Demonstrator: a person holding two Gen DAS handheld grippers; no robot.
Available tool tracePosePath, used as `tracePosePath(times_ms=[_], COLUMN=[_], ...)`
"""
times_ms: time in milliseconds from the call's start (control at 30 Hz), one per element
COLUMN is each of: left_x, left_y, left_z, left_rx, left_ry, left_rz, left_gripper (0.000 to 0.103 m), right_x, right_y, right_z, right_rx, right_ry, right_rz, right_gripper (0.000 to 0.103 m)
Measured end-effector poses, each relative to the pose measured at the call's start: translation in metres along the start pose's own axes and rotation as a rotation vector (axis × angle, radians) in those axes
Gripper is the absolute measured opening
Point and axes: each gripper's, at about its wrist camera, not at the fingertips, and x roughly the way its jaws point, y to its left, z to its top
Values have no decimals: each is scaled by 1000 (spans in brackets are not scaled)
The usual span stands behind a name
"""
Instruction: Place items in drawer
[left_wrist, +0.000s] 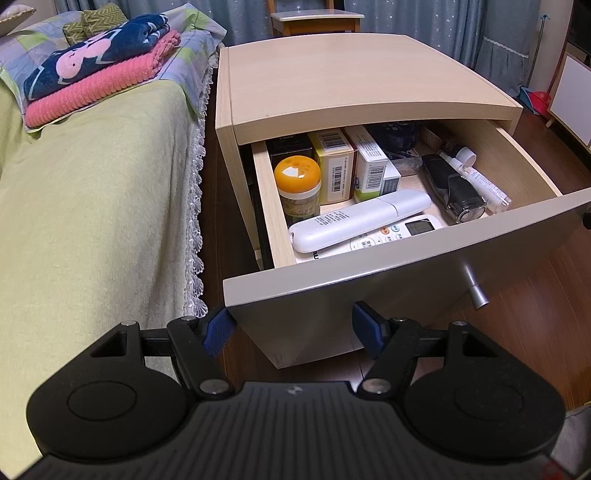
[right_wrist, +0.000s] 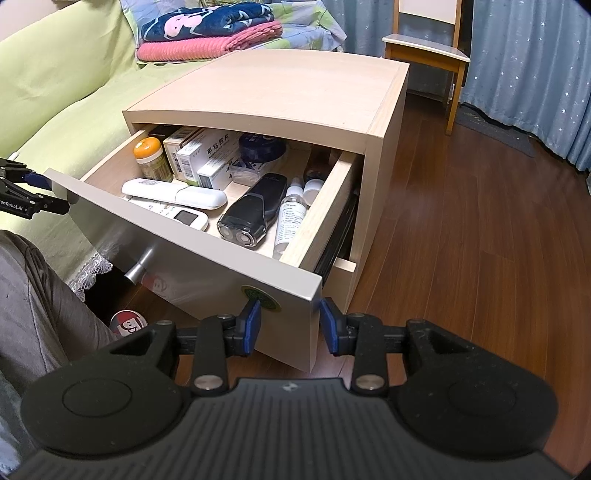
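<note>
A: Left wrist view first. Anything between the fingers?

B: Nothing. Left gripper (left_wrist: 293, 326) at six o'clock, blue pads spread wide and empty, flanking the near lower corner of the drawer front (left_wrist: 369, 280). Cannot tell whether touching.

A: And the drawer?

B: Pulled well out of the pale wood nightstand (left_wrist: 332, 77), filling the frame from centre toward three o'clock. Metal handle (left_wrist: 474, 288) jutting from the front at four o'clock. Inside: orange-capped jar (left_wrist: 297, 177) in the ten o'clock corner, upright; yellow box (left_wrist: 334, 162) and white box (left_wrist: 369, 162) standing just beside it; two white remotes stacked crosswise, upper remote (left_wrist: 358, 219) over the display remote (left_wrist: 399, 230); black shaver (left_wrist: 454, 188) and white spray bottle (left_wrist: 484, 181) side by side toward two o'clock.

A: Surroundings?

B: Green-covered bed (left_wrist: 92, 206) at nine o'clock, folded blankets (left_wrist: 96, 70) at eleven.

A: Right wrist view?

B: Right gripper (right_wrist: 290, 325) at six o'clock, pads parted, holding nothing, straddling the drawer front's (right_wrist: 207, 258) right-hand corner. Green sticker (right_wrist: 260, 297) just behind the left pad. Same contents in the drawer: jar (right_wrist: 149, 157) at ten, remotes (right_wrist: 173, 195) in the middle, shaver (right_wrist: 251, 210) and bottle (right_wrist: 291, 218) toward the right wall. Left gripper (right_wrist: 33, 192) at nine o'clock, partly cut off. Grey trouser leg (right_wrist: 40, 302) at eight, wooden chair (right_wrist: 424, 51) at one, wood floor (right_wrist: 461, 240) at three.
</note>
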Motion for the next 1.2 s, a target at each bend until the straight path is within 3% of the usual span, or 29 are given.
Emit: tracePosePath(times_ms=[1200], left_x=[0], left_y=[2], left_z=[-2], left_rx=[-12], left_ry=[-5], left_rz=[8], left_gripper=[69], right_x=[-1], right_y=[1], right_z=[-2], right_rx=[18], right_ry=[-17], right_rz=[-18], right_gripper=[32])
